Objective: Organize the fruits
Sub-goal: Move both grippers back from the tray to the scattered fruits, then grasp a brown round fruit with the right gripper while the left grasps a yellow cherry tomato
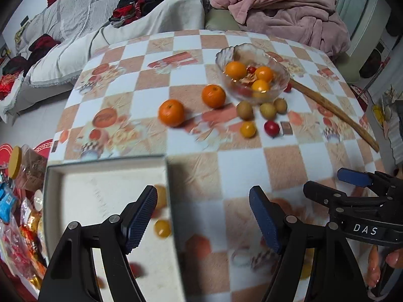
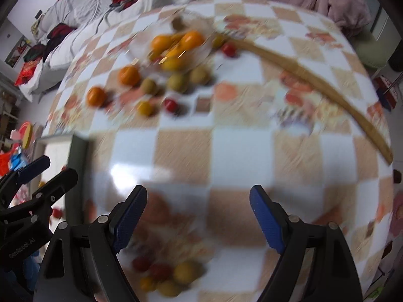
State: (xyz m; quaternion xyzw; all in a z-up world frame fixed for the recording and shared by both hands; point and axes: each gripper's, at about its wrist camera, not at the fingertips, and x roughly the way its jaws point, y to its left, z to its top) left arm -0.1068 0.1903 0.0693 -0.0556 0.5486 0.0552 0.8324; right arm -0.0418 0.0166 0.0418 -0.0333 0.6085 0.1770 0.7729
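A glass bowl [image 1: 277,63] at the far side of the table holds several oranges and small tomatoes. Two oranges [image 1: 171,112] [image 1: 213,96], three olive-green fruits [image 1: 244,110], a yellow tomato [image 1: 248,129] and a red tomato [image 1: 271,127] lie loose in front of it. A white tray [image 1: 83,201] near me holds a yellow tomato [image 1: 162,228] and a red one. My left gripper [image 1: 202,216] is open and empty over the tray's right edge. My right gripper [image 2: 197,219] is open and empty above the table; it also shows in the left wrist view [image 1: 352,178]. The right wrist view is blurred.
A long wooden stick [image 1: 335,112] lies at the right of the checked tablecloth [image 1: 289,166]. A sofa with clothes and a pink blanket [image 1: 289,2] stand behind the table. Snack packets and a jar [image 1: 15,166] crowd the left. Small fruits [image 2: 163,274] lie near the front edge.
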